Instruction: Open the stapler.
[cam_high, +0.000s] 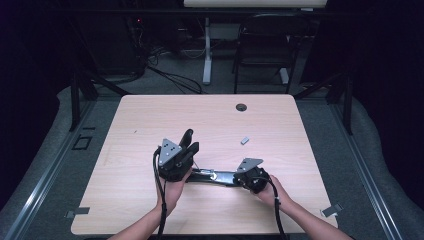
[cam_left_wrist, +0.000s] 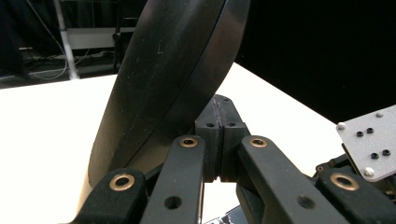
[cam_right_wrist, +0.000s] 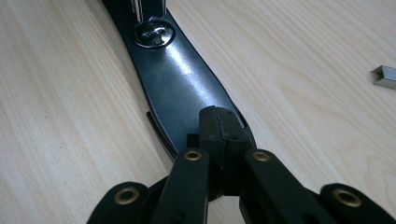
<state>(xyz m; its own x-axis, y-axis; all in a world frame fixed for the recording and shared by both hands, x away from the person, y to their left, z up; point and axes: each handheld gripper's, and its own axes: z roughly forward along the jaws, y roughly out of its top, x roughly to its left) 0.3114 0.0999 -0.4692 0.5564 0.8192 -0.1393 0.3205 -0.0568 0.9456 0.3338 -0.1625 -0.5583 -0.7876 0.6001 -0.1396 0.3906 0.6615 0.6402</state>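
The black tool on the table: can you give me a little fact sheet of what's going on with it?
Thing: long black tool, flat on the wooden table
Left claw: jaws together, beside the tool's raised black handle
Right claw: jaws together over the tool's other end
Nearby: small grey metal piece, lying apart
Table feature: round hole at far edge

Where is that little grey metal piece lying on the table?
In the high view the little grey metal piece lies alone on the table, right of centre, just beyond the right claw; the right gripper view shows it too.

Table (cam_high: 150, 120) open all round — only a staple block (cam_high: 244, 141) nearby.
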